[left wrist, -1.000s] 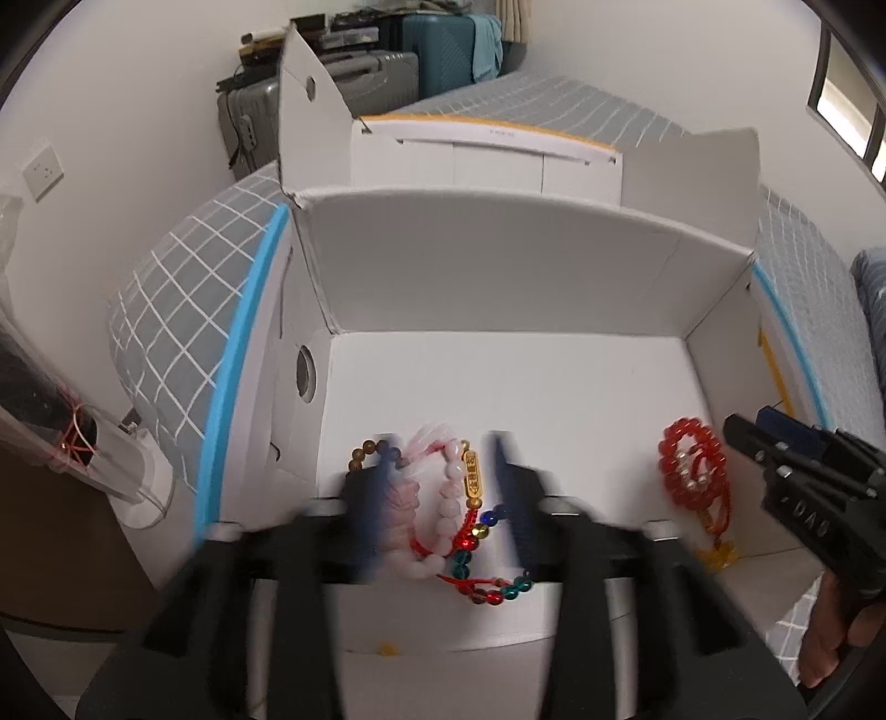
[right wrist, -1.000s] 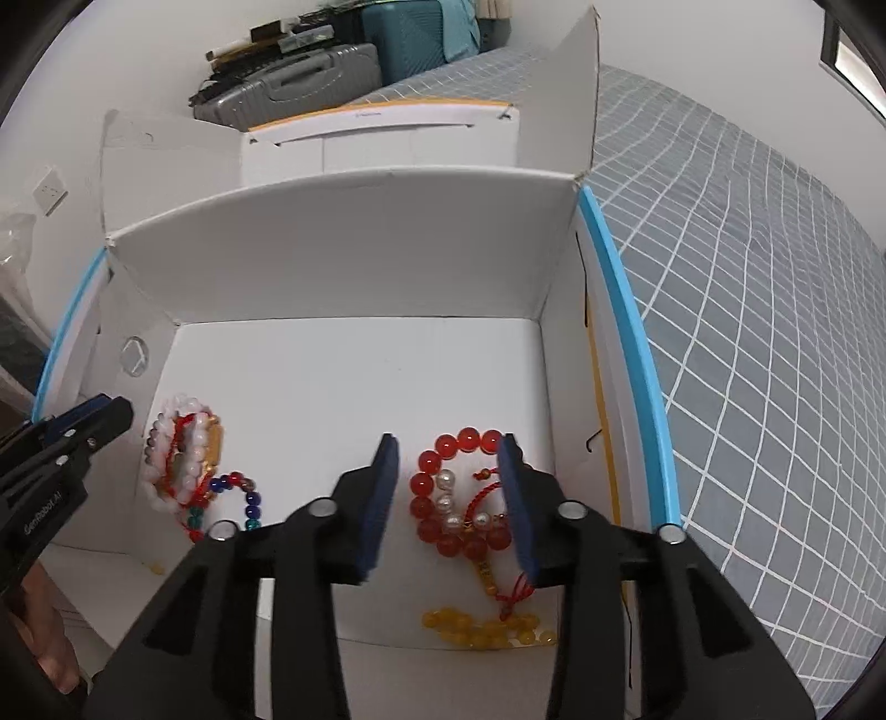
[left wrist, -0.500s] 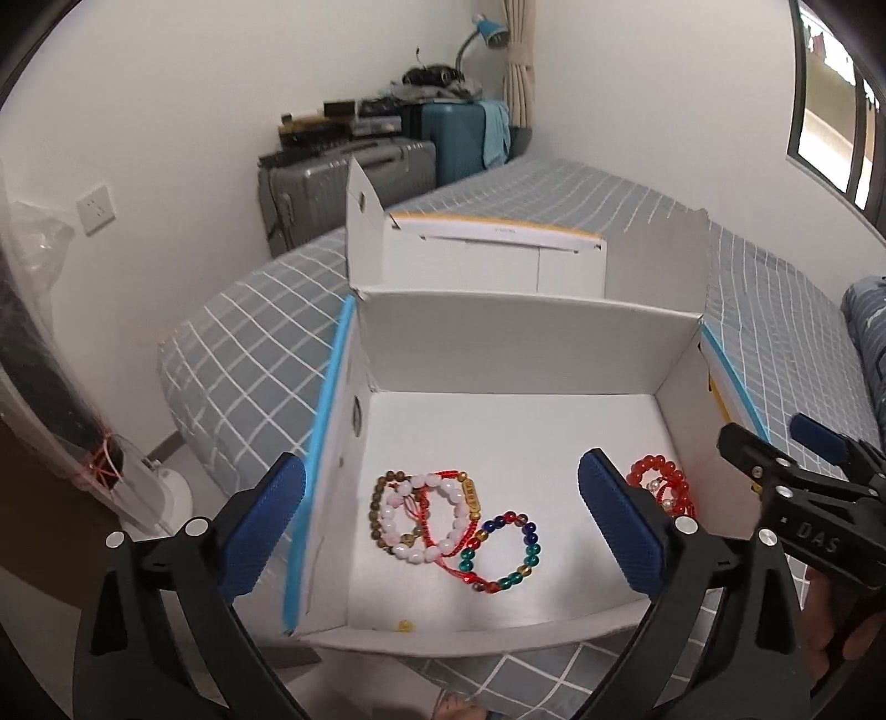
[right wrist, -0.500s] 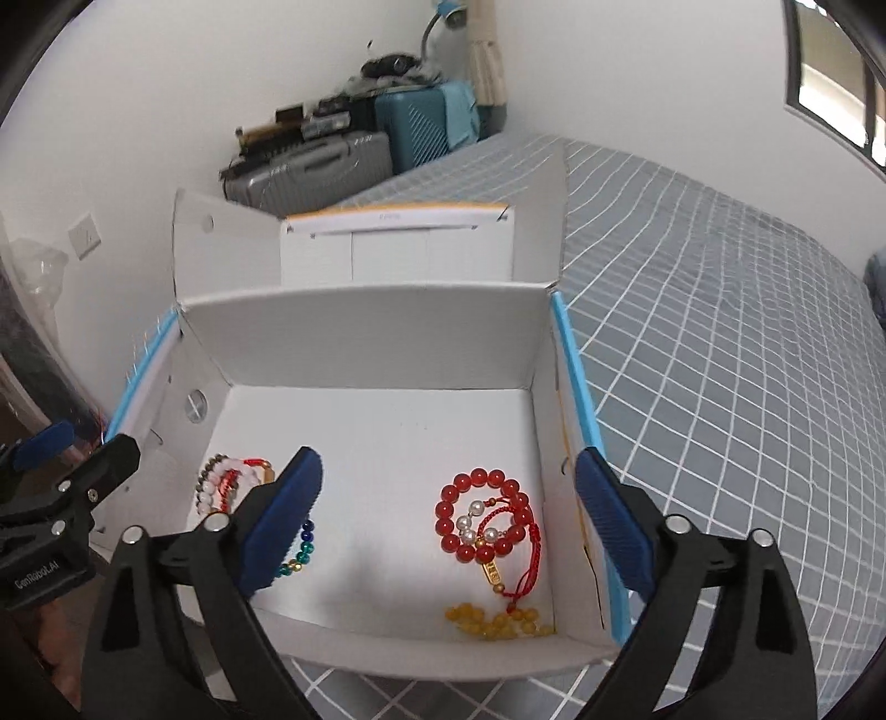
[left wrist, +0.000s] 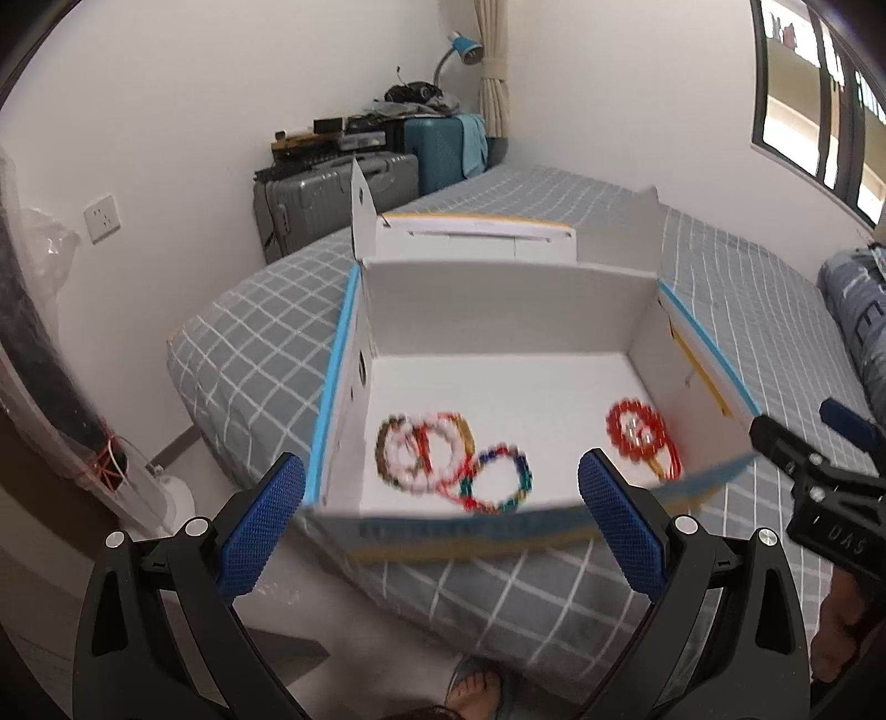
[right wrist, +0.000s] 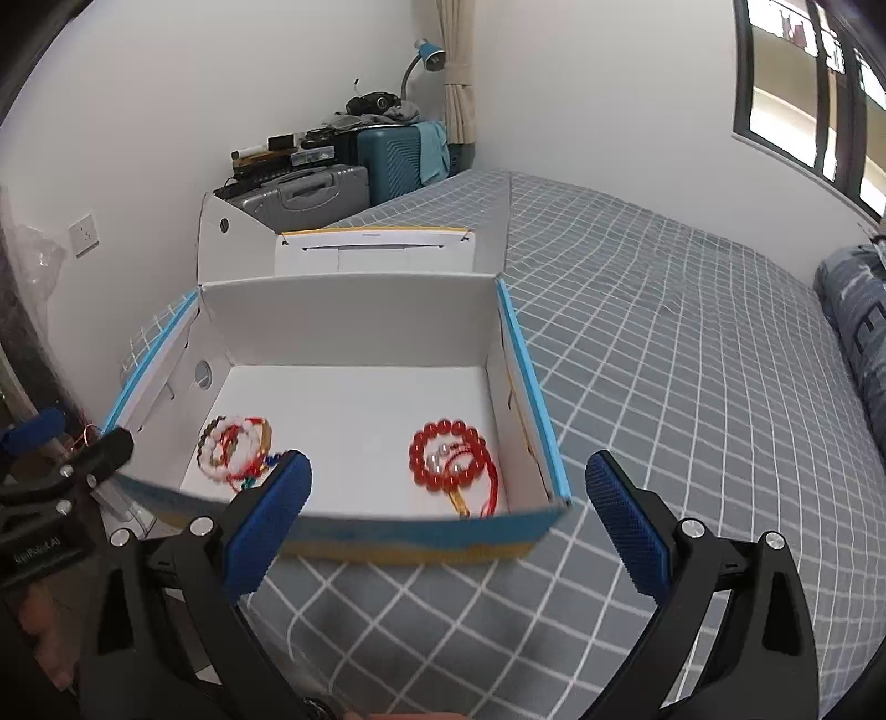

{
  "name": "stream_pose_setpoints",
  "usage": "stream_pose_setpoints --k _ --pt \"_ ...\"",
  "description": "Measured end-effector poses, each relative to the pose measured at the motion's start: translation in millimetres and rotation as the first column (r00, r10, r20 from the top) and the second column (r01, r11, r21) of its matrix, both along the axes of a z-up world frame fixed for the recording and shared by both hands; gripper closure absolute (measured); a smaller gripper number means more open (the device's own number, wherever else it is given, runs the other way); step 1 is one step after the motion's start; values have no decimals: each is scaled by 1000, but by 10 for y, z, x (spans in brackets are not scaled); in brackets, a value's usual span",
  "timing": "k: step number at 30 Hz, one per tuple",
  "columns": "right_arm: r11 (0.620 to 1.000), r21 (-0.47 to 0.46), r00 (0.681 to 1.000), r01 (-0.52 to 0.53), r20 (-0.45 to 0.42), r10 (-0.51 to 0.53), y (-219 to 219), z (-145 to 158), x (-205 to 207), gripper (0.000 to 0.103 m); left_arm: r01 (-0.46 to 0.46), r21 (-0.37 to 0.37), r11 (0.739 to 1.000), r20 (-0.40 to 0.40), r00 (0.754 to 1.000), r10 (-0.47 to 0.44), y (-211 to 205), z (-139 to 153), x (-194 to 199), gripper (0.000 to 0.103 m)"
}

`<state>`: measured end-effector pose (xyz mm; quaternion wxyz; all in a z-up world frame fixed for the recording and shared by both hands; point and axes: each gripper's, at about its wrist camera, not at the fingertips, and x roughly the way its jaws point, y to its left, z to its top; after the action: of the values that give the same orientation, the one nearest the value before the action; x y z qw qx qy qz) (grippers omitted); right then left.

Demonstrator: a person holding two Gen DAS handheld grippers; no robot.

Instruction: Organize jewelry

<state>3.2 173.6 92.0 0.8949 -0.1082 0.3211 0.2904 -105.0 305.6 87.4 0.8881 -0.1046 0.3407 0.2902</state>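
Both claws spread wide, nothing between the blue pads. Left gripper [left wrist: 440, 518] held back from the near wall of the cardboard box [left wrist: 509, 293], pointing down at it; right gripper [right wrist: 448, 512] likewise, just short of the same near wall. No bead touched by either one.

Box open on top, white inside, blue along the side rims, a blue and yellow band on the outer face of the near wall. Lid flaps standing up behind the far wall. Box resting on the grey checked bed [right wrist: 664, 343], near the bed's foot edge.

On the box floor, toward the near left corner: a tangle of bracelets [left wrist: 423, 451] — white and pink beads, brown beads, red cord, a gold piece — overlapping one another. Touching that tangle on its right, a multicoloured bead bracelet [left wrist: 498, 476] of blue, green and red beads, close to the near wall. Toward the near right corner, well apart from the tangle: a red bead bracelet [right wrist: 448, 454] with small pearl-like beads and red cord inside its ring, a gold pendant trailing toward the near wall. Left view blurred, so finer bead detail unclear there.

Past the bed's far left corner, against the wall: a grey suitcase [right wrist: 310, 191] and a teal suitcase [right wrist: 398, 155], clutter piled on top, a blue desk lamp [right wrist: 429, 52] above.
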Motion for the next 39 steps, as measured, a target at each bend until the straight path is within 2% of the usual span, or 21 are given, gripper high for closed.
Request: stream_pose_setpoints --k 4,10,23,39 --pt "1000 -3 1000 -1 4 1 -109 -57 -142 8 20 -1 1000 -23 1000 -20 -113 -111 -114 6" --pt "1000 -5 1000 -4 -17 4 -190 -185 -213 8 19 -22 1000 -14 1000 -19 -200 -187 -251 6" --pt "1000 -7 999 -9 -44 9 -186 -272 -164 8 6 -53 999 -40 999 -8 -185 -271 -154 6" --pt "1000 -27 998 -16 -55 15 -153 -350 -131 8 20 -50 999 -21 1000 -21 -278 -243 -107 6"
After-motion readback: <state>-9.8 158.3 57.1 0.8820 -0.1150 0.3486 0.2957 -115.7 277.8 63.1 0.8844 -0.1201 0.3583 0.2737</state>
